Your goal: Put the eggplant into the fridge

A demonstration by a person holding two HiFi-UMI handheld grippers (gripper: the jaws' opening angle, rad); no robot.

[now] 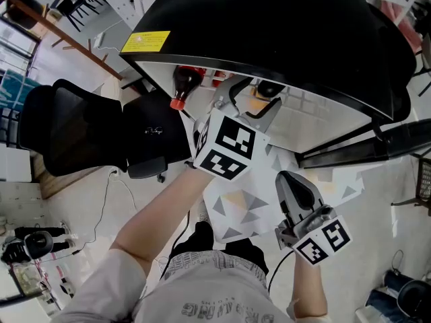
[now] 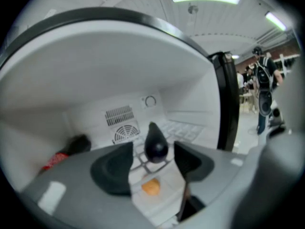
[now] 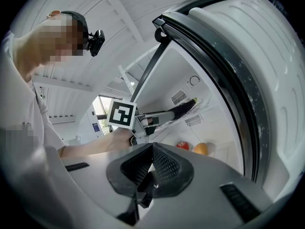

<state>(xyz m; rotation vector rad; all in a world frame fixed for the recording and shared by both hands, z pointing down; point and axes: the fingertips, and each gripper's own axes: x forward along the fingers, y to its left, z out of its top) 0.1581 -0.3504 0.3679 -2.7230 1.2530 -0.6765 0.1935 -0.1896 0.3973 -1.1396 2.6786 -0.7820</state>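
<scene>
The left gripper [image 2: 153, 150] has its jaws apart with the eggplant [image 2: 156, 146] between them, neither pad pressing on it. The right gripper [image 3: 152, 146], nearer the person, has its jaws closed together on nothing. The eggplant lies on the wire shelf [image 2: 141, 160] inside the fridge [image 2: 119, 66], narrow end toward the back wall, with an orange fruit [image 2: 151, 187] below and a round vent [image 2: 125, 133] behind.

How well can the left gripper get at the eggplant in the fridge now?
Probably yes. The left gripper reaches into the open fridge with its jaws apart, and the eggplant lies on the wire shelf straight ahead of the gap between them. Nothing stands in the way.
</scene>
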